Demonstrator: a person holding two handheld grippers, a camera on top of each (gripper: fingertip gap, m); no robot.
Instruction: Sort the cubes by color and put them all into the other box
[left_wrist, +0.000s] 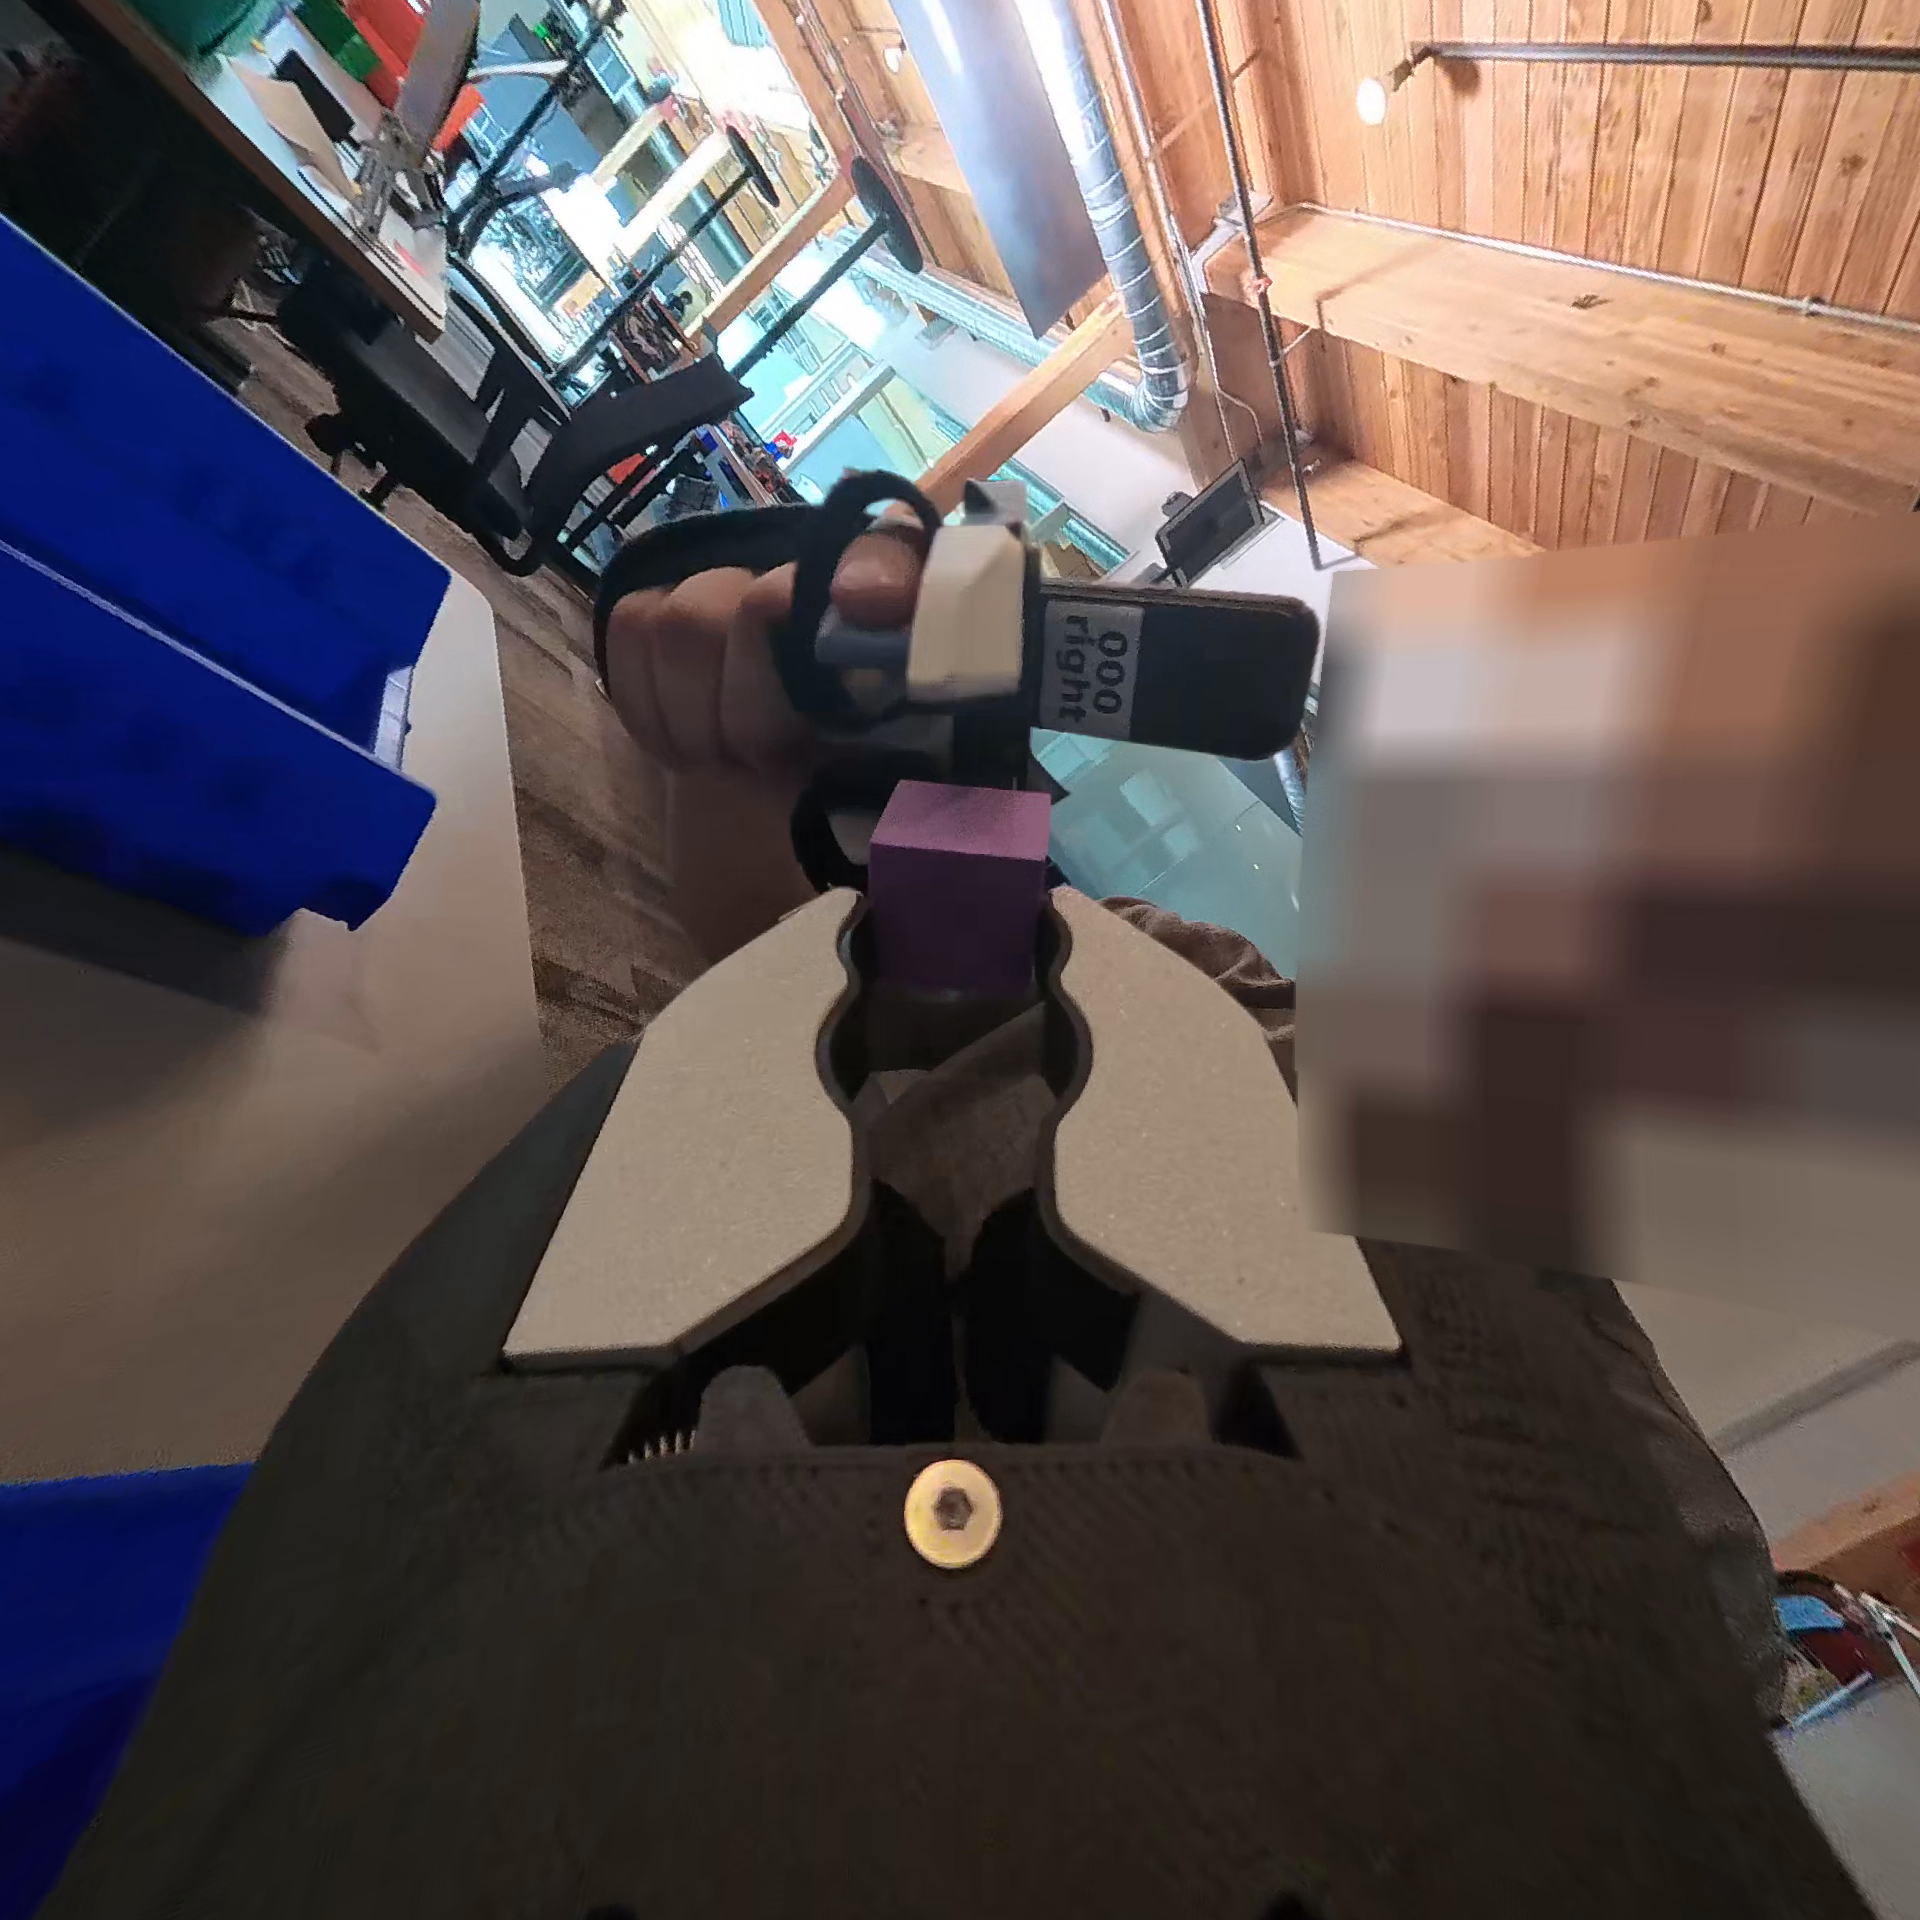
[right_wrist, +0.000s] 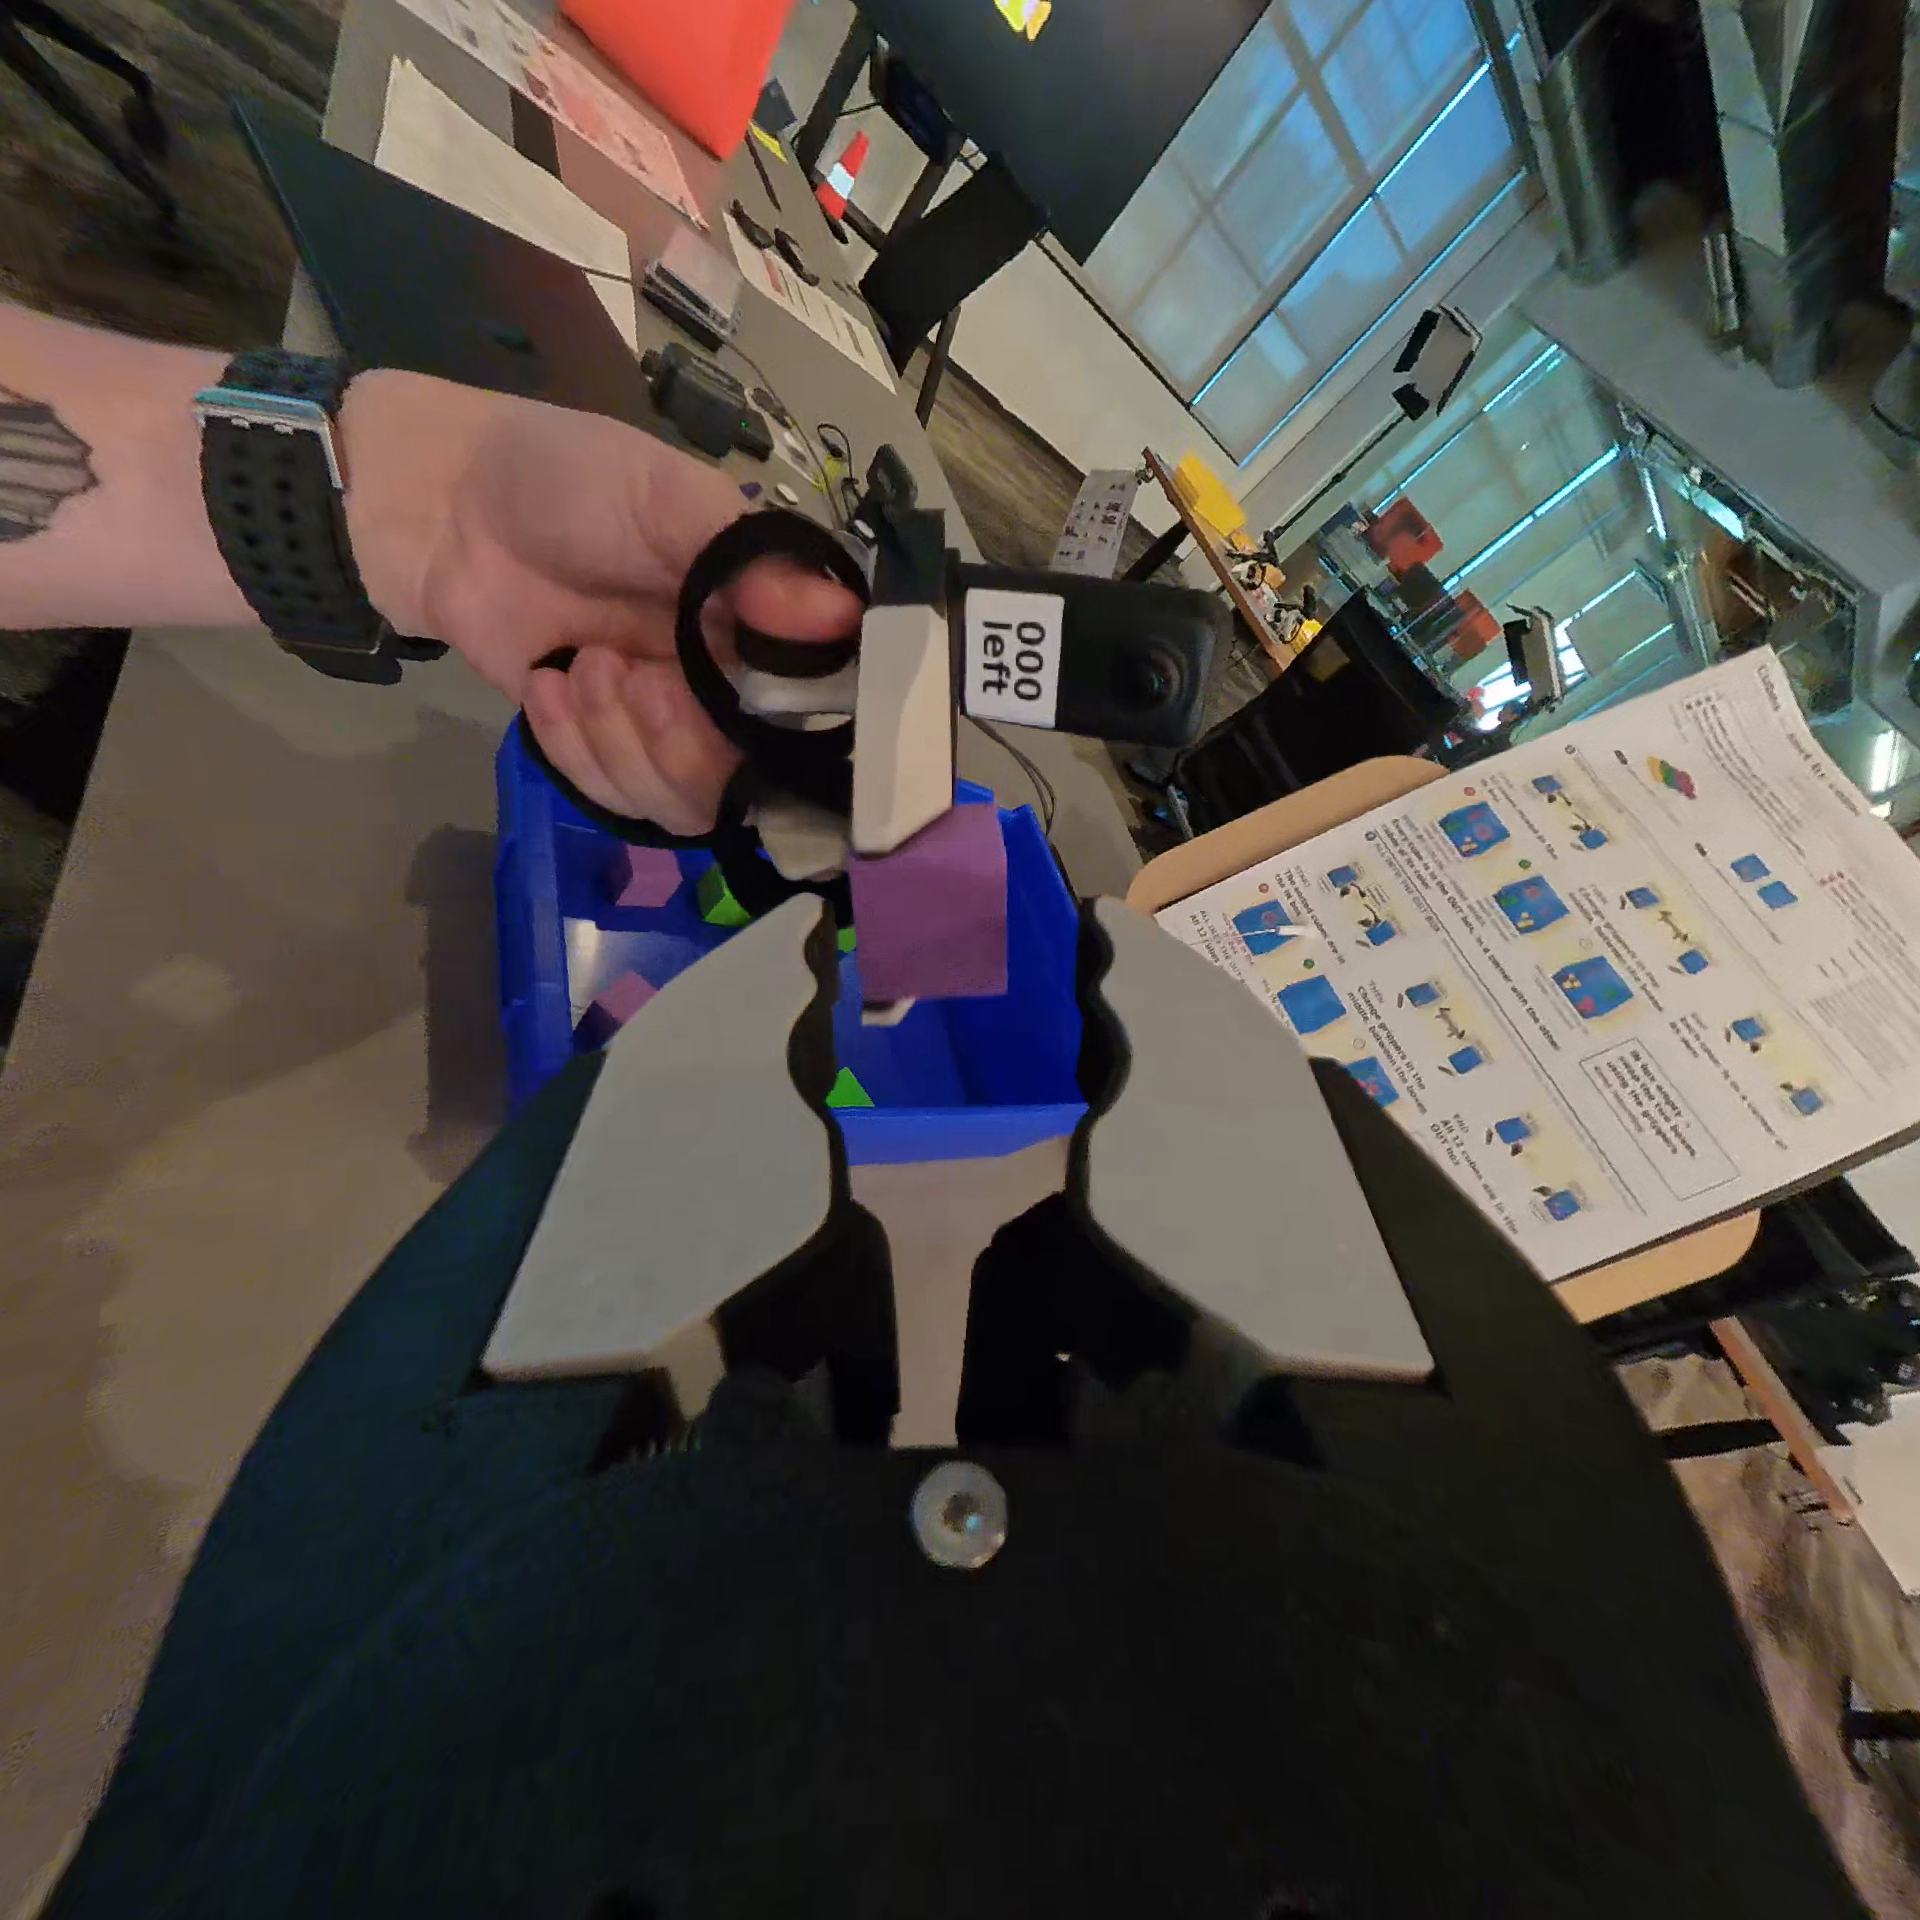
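My left gripper (left_wrist: 951, 914) is shut on a purple cube (left_wrist: 951, 904), gripped between its fingertips. In the right wrist view the same cube (right_wrist: 930, 920) hangs under one of the left gripper's grey fingers (right_wrist: 904, 727), above a blue bin (right_wrist: 956, 1127). My right gripper (right_wrist: 951, 925) is open; its fingertips stand either side of the cube with a gap on both sides. I cannot tell whether the cube is between the tips or just beyond them. The bin holds loose purple cubes (right_wrist: 649, 873) and green cubes (right_wrist: 847, 1091).
The bin sits on a grey table (right_wrist: 260, 935). A printed sheet on a tan board (right_wrist: 1558, 935) lies to its right. A hand with a black wristwatch (right_wrist: 281, 499) holds the left gripper. Two blue bins (left_wrist: 156, 623) stand left in the left wrist view.
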